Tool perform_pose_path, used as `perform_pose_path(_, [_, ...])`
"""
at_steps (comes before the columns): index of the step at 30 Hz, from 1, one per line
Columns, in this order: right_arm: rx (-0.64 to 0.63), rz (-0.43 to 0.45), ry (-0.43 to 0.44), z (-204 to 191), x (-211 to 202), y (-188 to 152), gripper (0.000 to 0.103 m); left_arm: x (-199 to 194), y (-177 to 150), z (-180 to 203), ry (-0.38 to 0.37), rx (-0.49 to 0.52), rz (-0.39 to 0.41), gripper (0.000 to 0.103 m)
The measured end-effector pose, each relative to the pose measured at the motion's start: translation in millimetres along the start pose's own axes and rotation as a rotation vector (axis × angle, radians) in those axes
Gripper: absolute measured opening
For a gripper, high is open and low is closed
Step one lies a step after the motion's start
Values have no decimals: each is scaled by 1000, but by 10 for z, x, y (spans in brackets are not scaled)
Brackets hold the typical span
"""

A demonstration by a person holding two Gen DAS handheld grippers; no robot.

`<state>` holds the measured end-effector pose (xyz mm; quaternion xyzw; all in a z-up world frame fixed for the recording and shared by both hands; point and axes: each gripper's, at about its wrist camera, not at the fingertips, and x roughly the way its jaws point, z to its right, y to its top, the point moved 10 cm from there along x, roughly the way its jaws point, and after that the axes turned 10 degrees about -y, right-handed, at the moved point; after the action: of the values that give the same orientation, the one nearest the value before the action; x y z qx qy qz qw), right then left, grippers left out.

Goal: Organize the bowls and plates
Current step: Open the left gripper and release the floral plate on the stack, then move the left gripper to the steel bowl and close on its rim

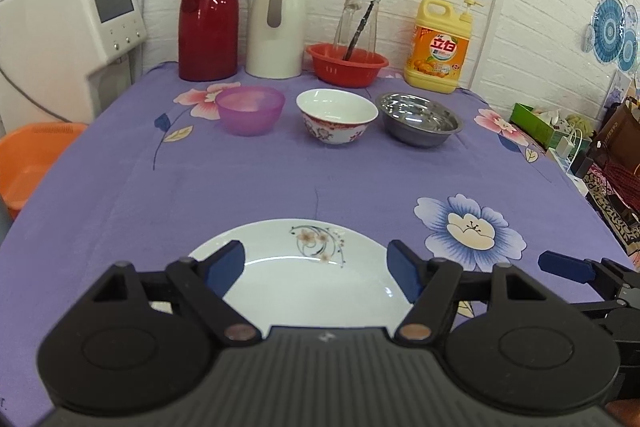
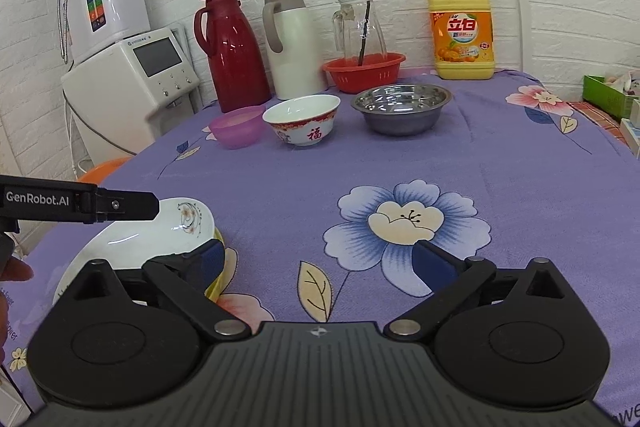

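Plate (image 1: 312, 275): white with a little flower print, sitting at the near edge of the purple floral tablecloth (image 1: 280, 179), right under my left gripper (image 1: 316, 269). From the right wrist view there's a yellow rim peeking out beneath it, so I think it's stacked on something, can't tell what.

Bowls: pink plastic bowl (image 1: 251, 109), ceramic bowl (image 1: 337, 115) and steel bowl (image 1: 419, 123) lined up in a row further back, well apart from the plate.

Risk: the plate looks tilted on whatever is under it, so a sloppy pinch on the rim could make it slide or tip off. Glazed ceramic plus thin rim is slippery, I'd guess.

Risk 2: both grippers are near each other by the plate, so they could bump if I bring the right one in.

Left fingers: spread wide, blue pads (image 1: 224, 267) either side over the plate, not gripping anything; whether they touch it I can't tell.

Right fingers: right gripper (image 2: 320, 263) also wide open, empty, over bare cloth just beside the plate.
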<state>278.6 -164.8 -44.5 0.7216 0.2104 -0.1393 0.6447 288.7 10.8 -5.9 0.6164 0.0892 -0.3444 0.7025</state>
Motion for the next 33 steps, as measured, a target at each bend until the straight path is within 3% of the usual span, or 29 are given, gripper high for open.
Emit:
perform_pose_path(5, [-26,64,-8,171,49,362,103,143,135,129,-18,20,-10,70])
perform_pose_path(11, [-72,235,-89,514,212,1420,103,306,426,250,-52,11,-4,71])
perform_pose_path(16, [-88,213,-117,707,823,1963,103,454,575,356,-88,14,-37,71])
perform_pose_path(20, [14,130,-89,896,1353,1915,103,651,769,429,-119,50,-61,71])
perform_pose_path(22, [10,57,-102,969,1574,1810,103,807,926,461,-137,66,-56,71])
perform_pose_path(24, [12,46,-137,1074,1688,1705,103,1006,1107,512,-164,81,-38,71])
perform_pose_path(29, [134,-78,-157,1350,2052,1423,103,1758,1564,627,-280,45,-64,71])
perform_pose_path(33, [152,-109,-139,1316,2192,1308,103,2368,1789,535,-281,17,-81,71])
